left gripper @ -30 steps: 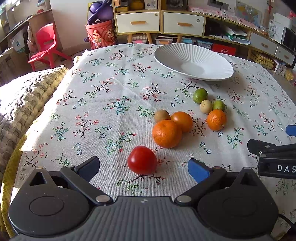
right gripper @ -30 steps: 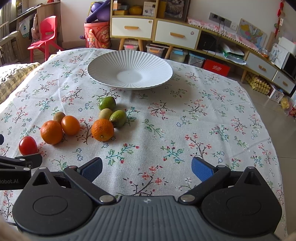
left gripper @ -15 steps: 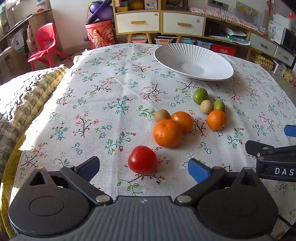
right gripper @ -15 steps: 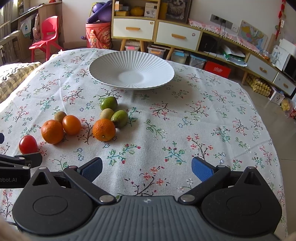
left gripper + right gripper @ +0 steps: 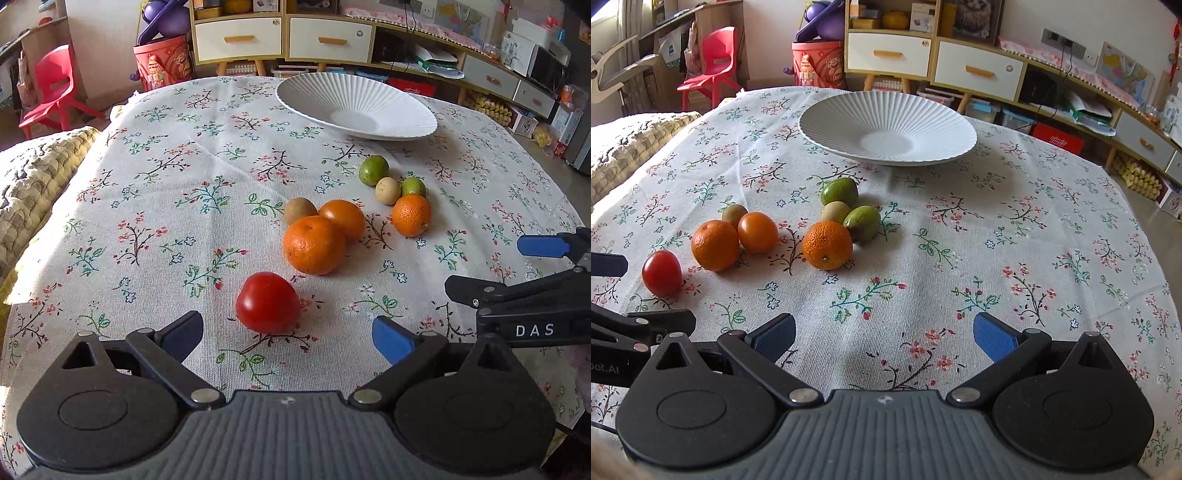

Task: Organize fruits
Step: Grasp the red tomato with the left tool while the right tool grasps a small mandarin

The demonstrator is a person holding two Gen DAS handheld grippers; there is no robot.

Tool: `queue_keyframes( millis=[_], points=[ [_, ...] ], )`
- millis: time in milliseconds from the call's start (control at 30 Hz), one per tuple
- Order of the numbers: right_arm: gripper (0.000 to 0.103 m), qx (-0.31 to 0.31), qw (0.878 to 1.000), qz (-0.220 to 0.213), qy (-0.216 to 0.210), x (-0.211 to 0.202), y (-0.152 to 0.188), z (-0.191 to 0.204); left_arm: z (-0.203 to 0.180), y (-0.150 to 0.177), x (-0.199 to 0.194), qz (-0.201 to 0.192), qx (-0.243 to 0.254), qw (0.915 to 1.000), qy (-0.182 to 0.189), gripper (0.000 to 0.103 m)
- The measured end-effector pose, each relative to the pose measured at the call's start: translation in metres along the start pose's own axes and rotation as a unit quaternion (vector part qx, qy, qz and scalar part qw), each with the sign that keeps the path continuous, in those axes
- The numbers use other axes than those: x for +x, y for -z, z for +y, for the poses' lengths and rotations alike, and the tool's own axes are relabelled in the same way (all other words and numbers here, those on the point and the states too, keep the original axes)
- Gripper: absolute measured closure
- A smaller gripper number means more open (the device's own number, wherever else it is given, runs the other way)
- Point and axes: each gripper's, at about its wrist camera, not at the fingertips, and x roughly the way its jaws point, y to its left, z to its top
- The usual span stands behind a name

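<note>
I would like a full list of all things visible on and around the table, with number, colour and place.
tomato: 1, red, nearest the left gripper, apart from the other fruit
oranges: 3, orange; two together behind the tomato, one further right
kiwis: 2, brown; one behind the orange pair, one paler in the right cluster
green fruits: 2, green, in the right cluster, toward the plate
plate: 1, white, ribbed, far side of the table, nothing in it
tablecloth: 1, pale with flower print, covers the table
chair: 1, red, on the floor at far left
cabinet: white drawers, by the wall
left gripper: black, blue fingers, open, low behind the tomato
right gripper: the same, open, over bare cloth
</note>
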Motion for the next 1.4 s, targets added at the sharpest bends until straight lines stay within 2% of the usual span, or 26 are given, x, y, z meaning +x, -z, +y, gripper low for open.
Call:
queue_keyframes(
  millis=[100,233,367,533,600,700,867,967,1200,1400],
  points=[
    [0.001,-0.003,1.0,0.005,-0.013,0.006,0.003,0.001,0.006,0.005,0.003,0.007,-0.008,0.9999,0.01,0.031],
    [0.0,0.02,0.999,0.019,-0.043,0.012,0.004,0.0,0.01,0.008,0.001,-0.003,-0.011,0.9999,0.012,0.042],
    [0.0,0.005,0.999,0.0,-0.05,0.012,0.005,0.005,0.014,0.007,0.001,-0.011,-0.024,0.9995,0.016,0.055],
    [0.0,-0.016,0.998,-0.021,-0.053,0.015,0.003,0.013,0.017,0.006,0.002,-0.02,-0.028,0.9994,0.011,0.075],
    [0.0,-0.022,0.998,-0.028,-0.054,0.016,0.002,0.013,0.019,0.005,0.003,-0.022,-0.034,0.9991,0.011,0.079],
    [0.003,-0.031,0.998,-0.038,-0.051,0.02,-0.001,0.013,0.022,0.004,0.003,-0.023,-0.045,0.9986,0.017,0.079],
    [0.028,-0.031,0.997,-0.05,-0.054,0.023,-0.011,0.014,0.026,0.003,0.003,-0.024,-0.057,0.9977,0.029,0.08],
    [0.037,-0.037,0.996,-0.054,-0.057,0.025,-0.013,0.019,0.029,0.002,0.004,-0.024,-0.066,0.9968,0.036,0.08],
    [0.049,-0.025,0.996,-0.059,-0.064,0.028,-0.016,0.019,0.026,0.0,0.006,-0.029,-0.067,0.9965,0.04,0.08],
    [0.065,-0.022,0.996,-0.064,-0.064,0.027,-0.017,0.02,0.029,-0.002,0.006,-0.032,-0.07,0.9962,0.041,0.081]
  ],
)
